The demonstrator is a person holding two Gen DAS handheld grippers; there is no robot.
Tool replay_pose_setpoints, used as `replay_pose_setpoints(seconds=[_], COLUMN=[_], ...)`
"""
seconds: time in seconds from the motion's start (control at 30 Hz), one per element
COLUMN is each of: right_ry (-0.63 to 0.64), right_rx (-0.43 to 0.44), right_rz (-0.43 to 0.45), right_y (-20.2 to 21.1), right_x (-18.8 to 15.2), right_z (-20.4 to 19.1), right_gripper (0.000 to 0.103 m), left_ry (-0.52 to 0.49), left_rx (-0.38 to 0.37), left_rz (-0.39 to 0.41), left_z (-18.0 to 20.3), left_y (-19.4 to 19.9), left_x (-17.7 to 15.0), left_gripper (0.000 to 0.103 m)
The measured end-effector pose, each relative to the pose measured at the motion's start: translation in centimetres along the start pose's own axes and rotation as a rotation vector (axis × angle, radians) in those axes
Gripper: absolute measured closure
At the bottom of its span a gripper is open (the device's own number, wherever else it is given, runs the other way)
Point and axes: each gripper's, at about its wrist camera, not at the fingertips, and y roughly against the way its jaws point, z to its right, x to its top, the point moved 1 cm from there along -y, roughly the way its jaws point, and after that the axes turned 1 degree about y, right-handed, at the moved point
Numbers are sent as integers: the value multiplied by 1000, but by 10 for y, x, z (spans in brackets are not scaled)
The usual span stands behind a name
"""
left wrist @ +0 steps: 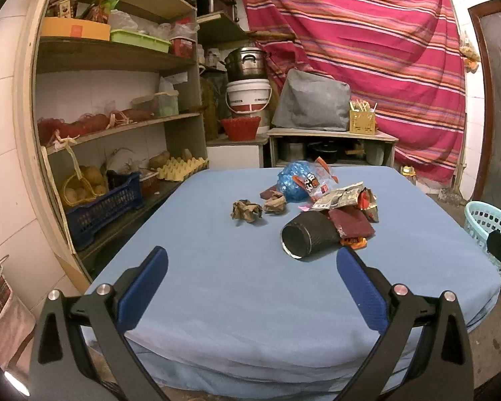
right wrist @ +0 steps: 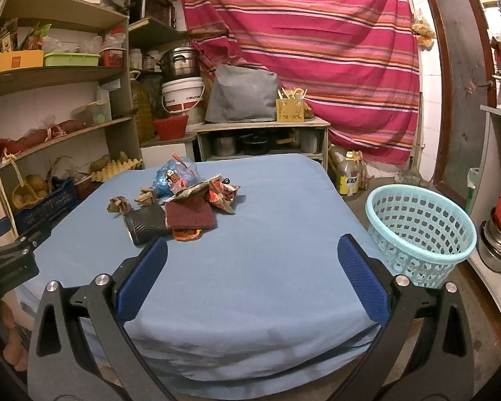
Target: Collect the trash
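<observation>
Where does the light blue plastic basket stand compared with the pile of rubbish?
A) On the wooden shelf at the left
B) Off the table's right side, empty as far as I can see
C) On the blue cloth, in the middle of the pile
B: the basket stands beyond the right edge of the blue-covered table, apart from the rubbish pile, with nothing visible inside.

On the table (left wrist: 217,284): two crumpled brown paper balls (left wrist: 246,211), one black cup (left wrist: 305,237), two maroon scouring pads (left wrist: 350,222), one blue plastic bag (left wrist: 292,180), perhaps three snack wrappers (left wrist: 339,197). One turquoise basket (right wrist: 417,230).
</observation>
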Motion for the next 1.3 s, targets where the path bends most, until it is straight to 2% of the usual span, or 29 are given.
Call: replay_pose_setpoints(seconds=[0.37,1.3], right_ry=[-7,-4], right_rx=[-6,-8], right_rz=[16,22], right_y=[4,7], right_x=[2,3], right_z=[-5,-5], right_gripper=[4,4], left_ry=[-1,0], left_rx=[-13,-13], left_rz=[24,24], left_z=[-1,0], left_y=[7,7], left_x=[3,2], left_gripper=[4,4])
